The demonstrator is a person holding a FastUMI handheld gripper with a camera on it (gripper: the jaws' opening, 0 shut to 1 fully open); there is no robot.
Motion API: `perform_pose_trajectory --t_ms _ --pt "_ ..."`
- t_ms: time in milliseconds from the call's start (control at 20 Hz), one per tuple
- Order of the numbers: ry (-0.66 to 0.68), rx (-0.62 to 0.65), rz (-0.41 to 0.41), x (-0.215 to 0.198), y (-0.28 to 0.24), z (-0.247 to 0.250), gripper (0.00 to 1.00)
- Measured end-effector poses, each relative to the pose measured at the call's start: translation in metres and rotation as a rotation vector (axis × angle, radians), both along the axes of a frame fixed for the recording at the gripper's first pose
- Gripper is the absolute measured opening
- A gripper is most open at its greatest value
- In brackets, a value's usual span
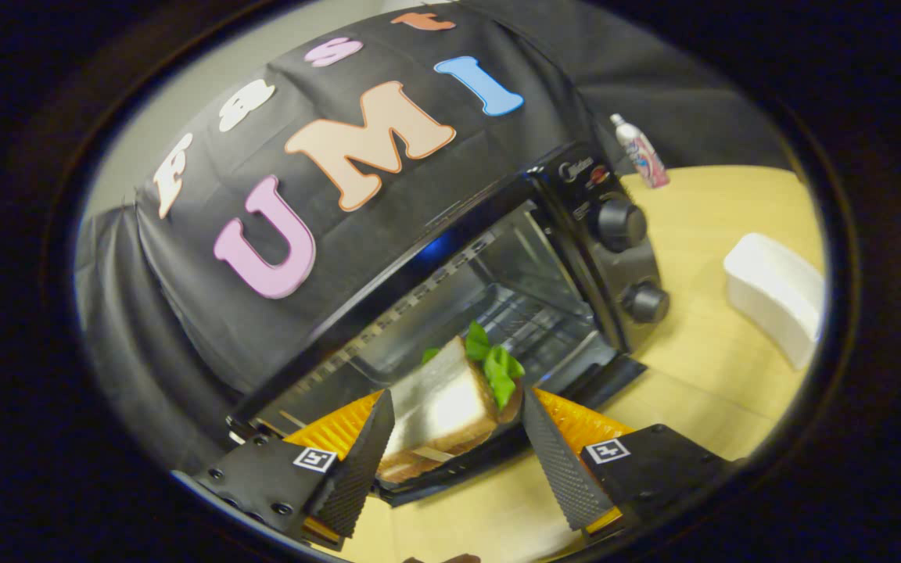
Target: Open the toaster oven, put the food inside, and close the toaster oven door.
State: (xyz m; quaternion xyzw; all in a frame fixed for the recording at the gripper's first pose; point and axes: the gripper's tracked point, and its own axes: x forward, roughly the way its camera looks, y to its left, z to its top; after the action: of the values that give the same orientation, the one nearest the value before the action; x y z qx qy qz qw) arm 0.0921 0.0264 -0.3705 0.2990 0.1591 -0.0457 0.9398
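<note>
Gripper view: fisheye, tilted; scene reads at a slant.
Claw: gripper (458, 438) set to a middling width with the sandwich (443, 410) between its fingers.
Grip: left finger lies against the sandwich's side; on the right the finger's tip sits by the lettuce (497, 367) end, but contact there is hard to confirm, so I cannot tell whether both fingers press.
Sandwich: white bread, toasted crust, green leaves poking out at the far end; its long axis runs along the fingers, pointing forward.
Door: toaster oven door (489, 457) is dropped open, lying flat just under and ahead of the fingertips.
Key relation: toaster oven (497, 274) cavity lies straight ahead of the sandwich's far end and beyond the fingers, wire rack (529, 324) visible inside; sandwich sits over the door, at the mouth, not yet on the rack.
Step (judged): opening done, loading under way; next move calls for a straight push forward along the sandwich's axis.
Controls: two knobs (622, 225) on the oven's right panel.
Beyond: wooden table (701, 375), white container (775, 293) and a small bottle (640, 152) well apart to the right.
</note>
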Motion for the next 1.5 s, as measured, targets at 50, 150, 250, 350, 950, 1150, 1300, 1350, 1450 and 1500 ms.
perform_pose_trajectory --t_ms 50,150,250,350,950,1150,1300,1350,1450,1500 --pt "0.007 -0.044 -0.006 -0.011 -0.004 -0.001 0.98" --pt "0.002 -0.117 -0.022 -0.029 -0.013 0.007 0.98" --pt "-0.002 -0.196 -0.029 -0.048 -0.019 0.017 0.99" --pt "0.035 -0.288 -0.017 -0.076 -0.023 0.018 0.99" --pt "0.219 -0.353 -0.009 -0.166 -0.047 -0.043 0.99" --pt "0.204 -0.299 0.058 -0.160 -0.038 -0.058 0.99" --pt "0.187 -0.251 0.083 -0.151 -0.035 -0.062 0.99" --pt "0.186 -0.242 0.089 -0.149 -0.034 -0.063 0.99" --pt "0.192 -0.233 0.097 -0.149 -0.035 -0.066 0.99" --pt "0.188 -0.220 0.094 -0.147 -0.034 -0.065 0.99"
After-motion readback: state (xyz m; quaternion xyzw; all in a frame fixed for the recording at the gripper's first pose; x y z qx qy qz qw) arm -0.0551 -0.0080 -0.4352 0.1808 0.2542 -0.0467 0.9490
